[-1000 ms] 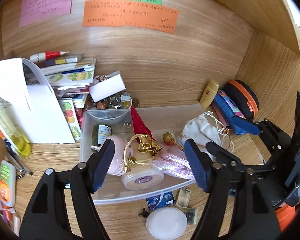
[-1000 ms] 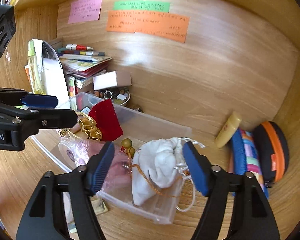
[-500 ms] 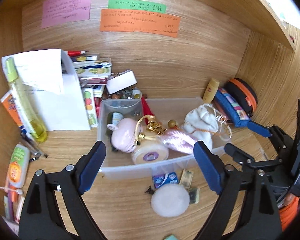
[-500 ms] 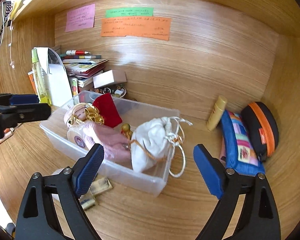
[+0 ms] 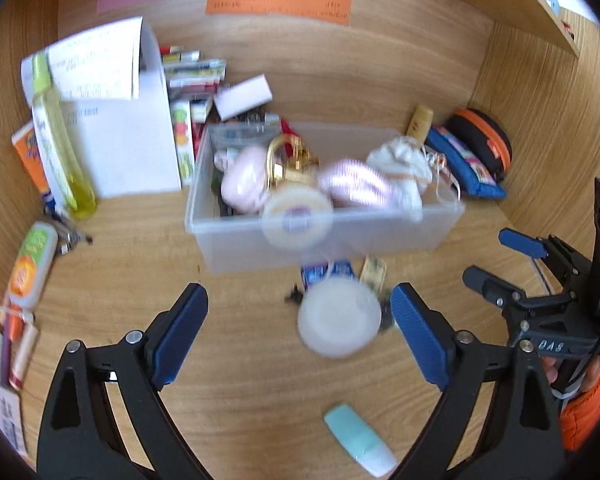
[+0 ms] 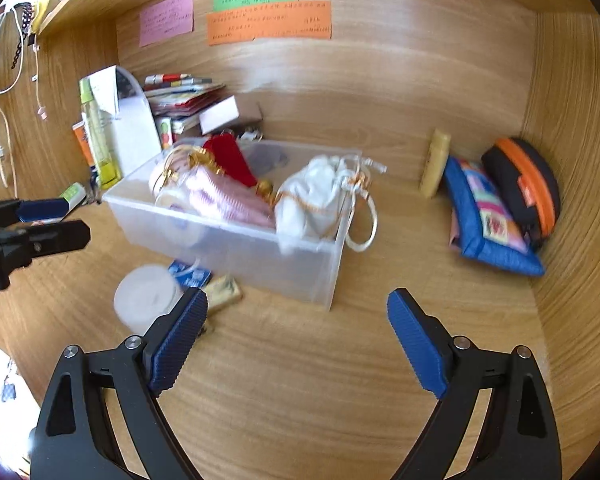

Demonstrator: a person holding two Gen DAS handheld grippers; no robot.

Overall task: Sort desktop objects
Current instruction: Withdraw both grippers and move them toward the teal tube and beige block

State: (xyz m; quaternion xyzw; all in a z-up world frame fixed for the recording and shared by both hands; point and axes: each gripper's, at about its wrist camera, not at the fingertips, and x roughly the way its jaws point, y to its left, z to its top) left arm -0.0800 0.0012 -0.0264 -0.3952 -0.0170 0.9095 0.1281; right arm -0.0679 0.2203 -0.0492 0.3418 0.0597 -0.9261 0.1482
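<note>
The left gripper (image 5: 299, 330) was held wide open and empty above the wooden counter (image 5: 228, 380), fingers aimed at the bin (image 5: 236, 240). The right gripper (image 6: 298, 344) was likewise wide open and empty, level over bare wood in front of the bin's near corner. The clear plastic bin stood mid-counter, filled with a white cloth pouch (image 6: 312, 196), a pink striped pouch (image 5: 354, 188) and a round tin (image 5: 298, 216). A translucent round lid (image 5: 339, 316) lay just in front of the bin. A blue fabric case (image 6: 488, 216) leaned near the right wall.
</note>
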